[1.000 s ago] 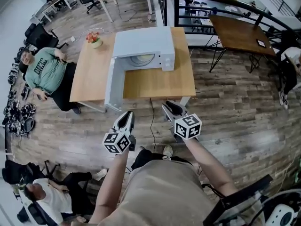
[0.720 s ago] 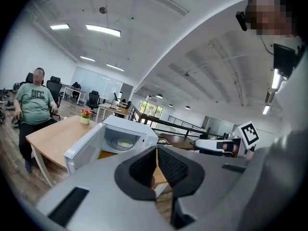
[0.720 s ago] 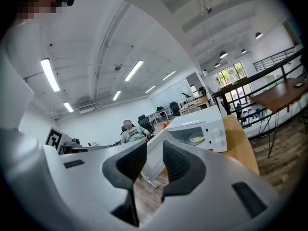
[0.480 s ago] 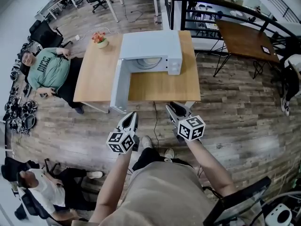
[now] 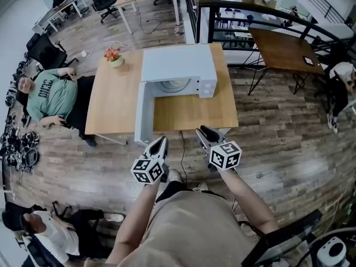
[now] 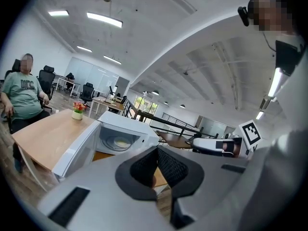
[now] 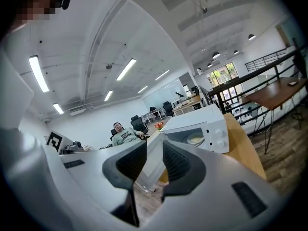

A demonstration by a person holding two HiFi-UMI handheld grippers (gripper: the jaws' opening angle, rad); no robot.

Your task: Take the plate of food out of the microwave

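A white microwave (image 5: 177, 63) sits on a light wooden table (image 5: 114, 102), seen from above. Its door (image 5: 143, 113) stands wide open, swung out from the oven's left side towards the camera. The plate (image 5: 174, 84) of pale food lies inside the microwave, on the turntable, just behind the open front.

In front of the microwave, off the table's near edge and above the plank floor, a person holds two grippers, both pointing at the oven and both well short of it. The left gripper (image 5: 160, 142) is level with the end of the open door; its jaws meet at the tips, with nothing between them. The right gripper (image 5: 201, 130) is opposite the microwave's control panel; its jaws stand a little apart and are empty.

To the left of the microwave, at the table's far corner, is a small pot of flowers (image 5: 114, 55). Further left a person in a green shirt (image 5: 47, 96) sits in a chair beside the table.
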